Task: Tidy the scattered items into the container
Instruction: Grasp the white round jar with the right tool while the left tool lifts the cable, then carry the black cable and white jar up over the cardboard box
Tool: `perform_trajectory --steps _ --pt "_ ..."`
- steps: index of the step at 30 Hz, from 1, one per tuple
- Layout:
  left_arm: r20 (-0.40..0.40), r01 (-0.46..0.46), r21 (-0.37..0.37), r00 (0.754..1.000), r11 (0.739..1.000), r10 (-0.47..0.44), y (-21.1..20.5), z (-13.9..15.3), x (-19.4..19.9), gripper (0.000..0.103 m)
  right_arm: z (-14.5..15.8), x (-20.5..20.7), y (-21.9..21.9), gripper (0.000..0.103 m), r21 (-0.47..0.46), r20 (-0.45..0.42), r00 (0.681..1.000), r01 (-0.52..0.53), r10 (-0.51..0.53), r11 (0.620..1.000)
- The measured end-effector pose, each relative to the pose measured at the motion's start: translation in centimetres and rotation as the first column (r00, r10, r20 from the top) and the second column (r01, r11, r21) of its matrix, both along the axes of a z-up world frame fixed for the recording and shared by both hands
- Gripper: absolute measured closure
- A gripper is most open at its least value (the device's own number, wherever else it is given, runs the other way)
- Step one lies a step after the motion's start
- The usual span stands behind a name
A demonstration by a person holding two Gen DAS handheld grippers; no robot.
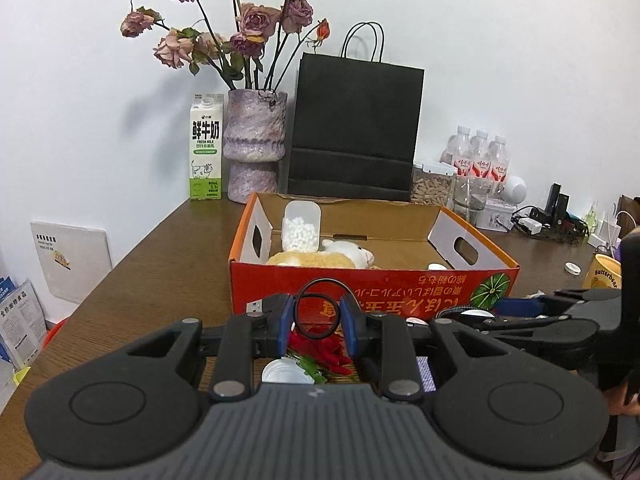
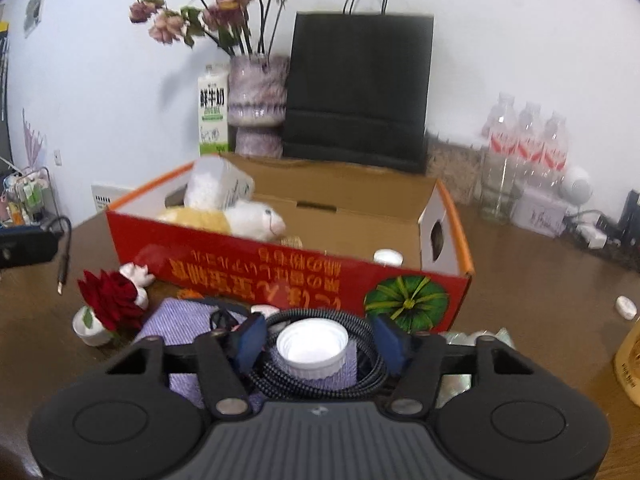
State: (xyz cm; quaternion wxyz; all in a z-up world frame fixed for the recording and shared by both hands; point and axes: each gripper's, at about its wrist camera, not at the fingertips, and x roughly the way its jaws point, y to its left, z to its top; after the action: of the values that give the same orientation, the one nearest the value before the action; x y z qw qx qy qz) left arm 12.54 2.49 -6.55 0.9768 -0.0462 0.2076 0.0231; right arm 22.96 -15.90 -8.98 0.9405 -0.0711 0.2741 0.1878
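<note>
Black gripper (image 1: 318, 316) linkages, blue pads, silver pivots.

You have one red box (image 1: 372, 288) with one plush toy (image 1: 320, 258) inside. Behind it stand three water bottles (image 1: 480, 156), one milk carton (image 1: 206, 148), one vase (image 1: 254, 144) and one black bag (image 1: 354, 128). You see two grippers (image 1: 318, 316) (image 2: 320, 338).

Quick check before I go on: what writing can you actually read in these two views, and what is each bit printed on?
"鲜牛奶" and "FRESH MILK": milk carton.
"Butterbear": yellow cup.
Red box: yellow Japanese print, upside down, not reliably readable.
Water bottles: red labels, too small.
White card and leaflets on the left: too small.
Right wrist view: everything blurred.
</note>
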Motion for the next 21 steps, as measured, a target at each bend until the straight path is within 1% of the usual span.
perform_trajectory --steps 1,2,3,8,14,21 --pt "-0.003 0.0 -0.001 1.0 1.0 0.0 0.0 -0.1 0.1 0.077 -0.1 0.0 -0.1 0.056 0.011 -0.007 1.0 -0.007 0.007 1.0" --pt "-0.005 0.0 -0.003 1.0 1.0 0.0 0.0 -0.2 0.2 0.077 -0.1 0.0 -0.2 0.063 0.026 -0.015 1.0 -0.02 0.02 0.999" --pt "-0.009 0.0 -0.004 1.0 1.0 0.0 0.1 -0.3 0.3 0.077 -0.1 -0.1 -0.2 0.064 0.032 -0.016 1.0 -0.024 0.024 0.999" --pt "-0.023 0.0 -0.012 1.0 1.0 0.0 0.2 -0.7 0.8 0.077 -0.1 -0.3 -0.7 0.065 0.053 -0.009 1.0 -0.019 0.019 0.998" --pt "-0.021 0.013 -0.013 1.0 1.0 -0.014 0.1 -0.7 1.3 0.077 0.6 -0.3 -1.2 0.065 0.084 0.012 1.0 -0.006 0.005 0.996" --pt "0.006 0.028 -0.015 1.0 1.0 -0.028 -0.7 0.6 2.3 0.077 2.5 -0.7 -1.6 0.065 0.126 0.056 0.998 -0.022 0.015 0.992"
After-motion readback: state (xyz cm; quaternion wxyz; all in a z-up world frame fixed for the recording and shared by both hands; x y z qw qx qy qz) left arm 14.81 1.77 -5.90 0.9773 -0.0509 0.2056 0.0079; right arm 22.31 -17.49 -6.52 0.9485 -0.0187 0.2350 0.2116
